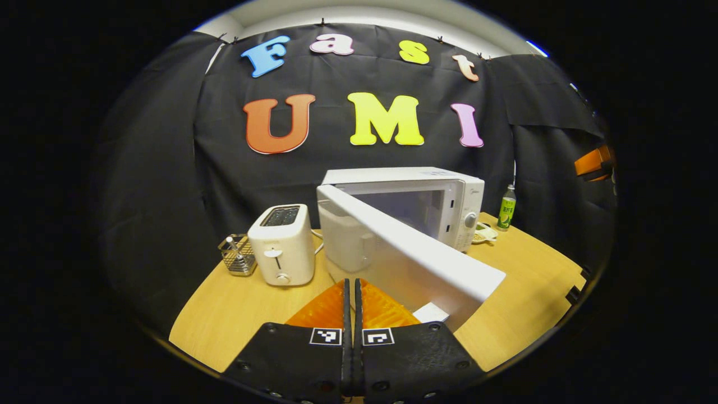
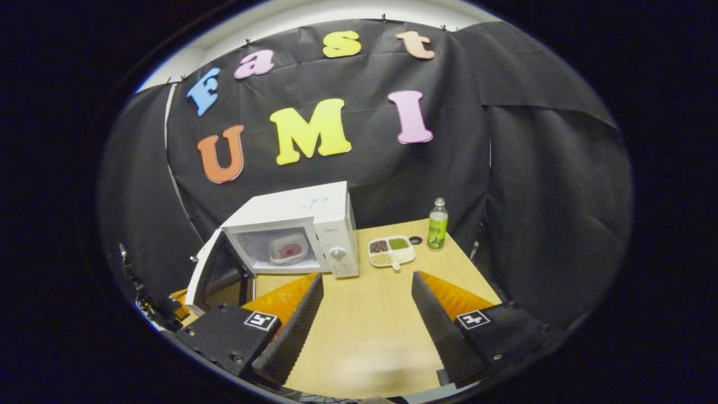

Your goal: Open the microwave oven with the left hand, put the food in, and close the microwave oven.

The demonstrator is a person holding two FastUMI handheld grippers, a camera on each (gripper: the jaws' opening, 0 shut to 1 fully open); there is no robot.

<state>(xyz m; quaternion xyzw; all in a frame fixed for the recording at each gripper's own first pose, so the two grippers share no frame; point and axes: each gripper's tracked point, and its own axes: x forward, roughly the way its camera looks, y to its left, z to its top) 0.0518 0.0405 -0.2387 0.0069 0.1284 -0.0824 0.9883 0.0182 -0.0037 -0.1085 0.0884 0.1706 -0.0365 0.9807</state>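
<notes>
Door (image 1: 415, 252) swung wide; plate of food (image 2: 289, 249) already sits inside the microwave oven (image 2: 297, 230) at your 11 o'clock. Left tongs (image 1: 352, 303) together, holding nothing; right tongs (image 2: 364, 314) apart, empty. Left for you: closing the door.

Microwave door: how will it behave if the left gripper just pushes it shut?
The microwave door looks rigid and hinged, so it should swing, not flex. Left gripper sits shut beside its edge. The microwave looks bulky, so it probably won't slide.
</notes>
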